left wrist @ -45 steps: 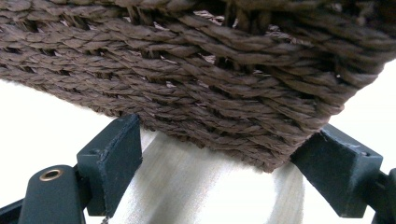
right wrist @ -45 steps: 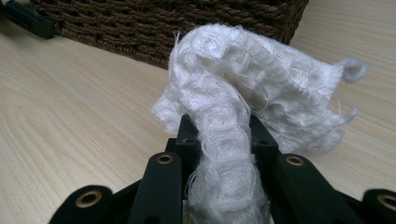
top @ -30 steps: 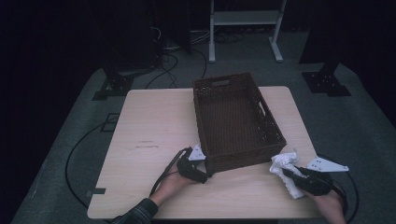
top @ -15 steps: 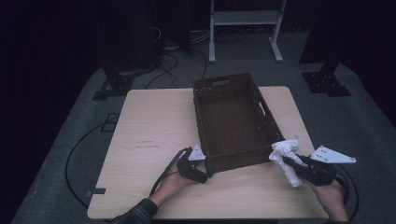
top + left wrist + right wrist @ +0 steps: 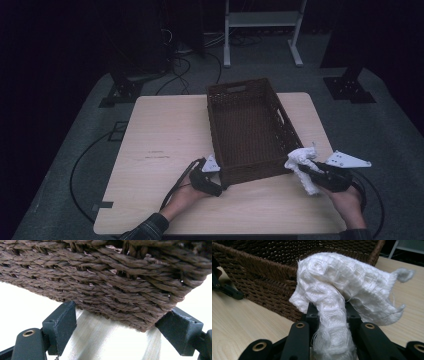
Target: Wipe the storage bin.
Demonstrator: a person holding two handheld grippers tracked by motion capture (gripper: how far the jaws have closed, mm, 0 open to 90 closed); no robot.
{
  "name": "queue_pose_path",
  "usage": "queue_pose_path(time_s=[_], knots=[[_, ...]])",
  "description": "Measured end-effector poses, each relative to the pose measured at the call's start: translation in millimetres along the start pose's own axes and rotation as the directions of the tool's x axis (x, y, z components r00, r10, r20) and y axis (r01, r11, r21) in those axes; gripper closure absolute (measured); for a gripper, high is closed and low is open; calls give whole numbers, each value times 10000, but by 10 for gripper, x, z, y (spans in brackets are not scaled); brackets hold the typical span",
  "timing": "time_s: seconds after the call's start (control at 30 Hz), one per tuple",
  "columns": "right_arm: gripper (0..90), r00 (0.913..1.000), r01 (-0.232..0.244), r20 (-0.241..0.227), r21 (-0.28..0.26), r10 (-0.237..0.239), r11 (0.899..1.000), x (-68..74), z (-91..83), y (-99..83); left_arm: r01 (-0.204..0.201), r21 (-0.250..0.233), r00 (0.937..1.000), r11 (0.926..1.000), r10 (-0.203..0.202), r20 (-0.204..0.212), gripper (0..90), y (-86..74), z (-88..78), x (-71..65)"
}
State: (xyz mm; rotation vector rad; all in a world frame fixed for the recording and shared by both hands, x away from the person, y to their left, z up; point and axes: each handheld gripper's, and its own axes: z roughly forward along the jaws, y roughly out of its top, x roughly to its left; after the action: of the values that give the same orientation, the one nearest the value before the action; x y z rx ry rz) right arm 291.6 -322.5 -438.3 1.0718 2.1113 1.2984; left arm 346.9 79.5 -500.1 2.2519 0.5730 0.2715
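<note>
Right gripper [image 5: 306, 172] pinches the white cloth [image 5: 302, 161] at the basket's [image 5: 248, 131] near-right corner. Cloth looks soft, light, limp; mid-bunch grip suits. Left gripper [image 5: 216, 176] clamps the near-left basket corner.

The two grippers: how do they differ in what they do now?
The left gripper has its jaws wide around the near corner of the brown woven basket, low on the table. The right gripper is shut on a white cloth, raised beside the basket's other near corner. Both are black and held by a hand.
</note>
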Motion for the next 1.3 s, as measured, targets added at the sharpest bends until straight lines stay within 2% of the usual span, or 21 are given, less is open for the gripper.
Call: queue_pose_path(time_s=[0.23, 0.57, 0.73, 1.03, 1.1, 1.3], knots=[[710, 10000, -66, 8, 367, 66, 9993, -32, 93, -81, -2, -2, 10000, 10000, 2, 1, 171, 0, 0, 0], [710, 9998, -174, -32, 599, 176, 9981, -51, 157, -143, 2, -4, 10000, 10000, -2, 2, 171, 0, 0, 0], [710, 9997, -186, -157, 1527, 212, 9881, -59, 304, -247, 0, -4, 10000, 10000, 0, -1, 171, 0, 0, 0], [709, 9989, -286, -312, 1995, 355, 9795, -72, 401, -320, 0, 0, 10000, 10000, 0, -2, 171, 1, 0, 0], [708, 9993, -112, -325, 2355, 193, 9718, -62, 464, -366, 4, -6, 10000, 10000, -4, 0, 171, 1, 0, 0], [707, 9991, -161, -349, 2361, 251, 9716, -62, 466, -369, 2, -8, 10000, 10000, -2, -1, 171, 1, 1, -1]])
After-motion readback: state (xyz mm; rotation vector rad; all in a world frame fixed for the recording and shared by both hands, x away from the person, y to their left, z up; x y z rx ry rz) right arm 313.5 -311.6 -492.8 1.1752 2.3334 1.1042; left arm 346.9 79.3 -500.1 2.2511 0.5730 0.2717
